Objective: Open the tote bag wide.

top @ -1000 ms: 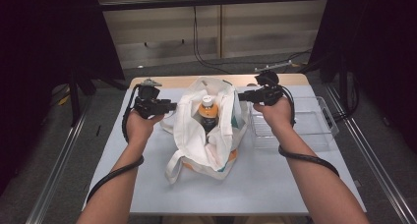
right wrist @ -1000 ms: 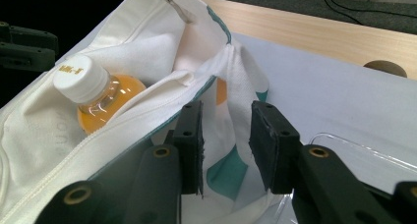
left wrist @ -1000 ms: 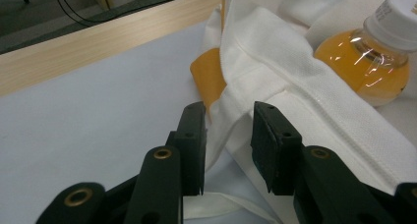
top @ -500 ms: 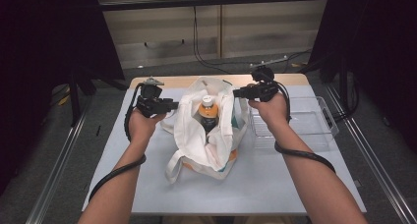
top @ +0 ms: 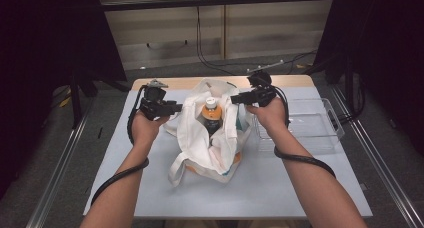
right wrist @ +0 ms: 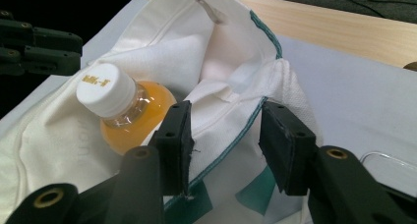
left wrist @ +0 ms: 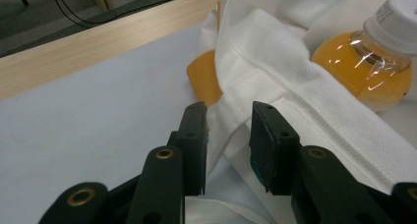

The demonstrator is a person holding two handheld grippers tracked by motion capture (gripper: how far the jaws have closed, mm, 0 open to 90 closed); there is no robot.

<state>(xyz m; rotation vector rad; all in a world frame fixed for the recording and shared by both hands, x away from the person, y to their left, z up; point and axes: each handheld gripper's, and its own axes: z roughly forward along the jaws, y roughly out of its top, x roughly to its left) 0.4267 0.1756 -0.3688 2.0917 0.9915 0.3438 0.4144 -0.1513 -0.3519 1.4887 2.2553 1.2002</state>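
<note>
While the white bag (top: pixel 210 143) is sitting mid-table with a bottle (top: pixel 212 114) inside, the left gripper (left wrist: pixel 227 135) is pinching its edge, and the right gripper (right wrist: pixel 226 135) has just been opening, jaws apart around the rim.

One white cloth bag (top: pixel 212 138), one orange drink bottle (top: pixel 212 114), one clear plastic tray (top: pixel 310 130), two grippers.

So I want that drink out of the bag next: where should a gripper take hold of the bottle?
Grip the bottle at the neck just under its white cap, coming from above. It stands upright in the open white bag, whose cloth wraps the body and leaves the top bare.
</note>
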